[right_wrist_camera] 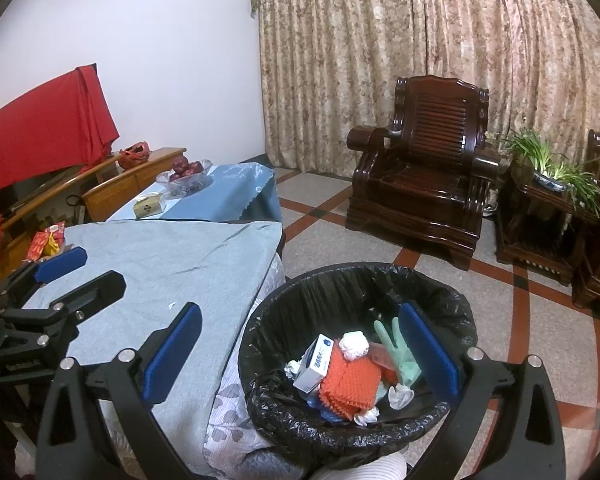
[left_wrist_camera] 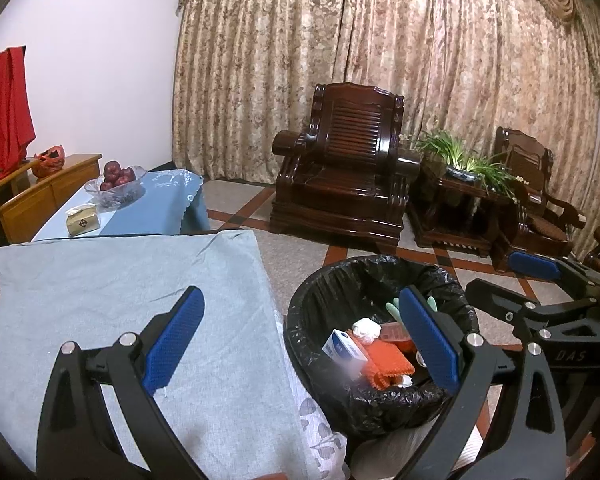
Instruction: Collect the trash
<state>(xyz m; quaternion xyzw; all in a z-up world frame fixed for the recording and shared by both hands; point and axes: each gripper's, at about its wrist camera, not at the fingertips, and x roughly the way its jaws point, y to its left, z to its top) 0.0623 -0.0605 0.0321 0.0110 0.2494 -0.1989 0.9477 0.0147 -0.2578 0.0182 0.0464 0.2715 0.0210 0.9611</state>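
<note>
My left gripper (left_wrist_camera: pixel 300 340) and right gripper (right_wrist_camera: pixel 304 354) both gape wide, holding nothing. Below them the bin (right_wrist_camera: pixel 340 280) stands just beside the table (right_wrist_camera: pixel 172 256), holding an orange cloth (right_wrist_camera: pixel 350 384), box (right_wrist_camera: pixel 314 362), green glove (right_wrist_camera: pixel 398 354) and paper wads. Beyond stands an armchair (right_wrist_camera: pixel 420 176).

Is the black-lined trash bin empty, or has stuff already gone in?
Not empty. The trash bin holds an orange cloth, a blue-and-white box, crumpled paper and a green glove, well below its rim.
</note>
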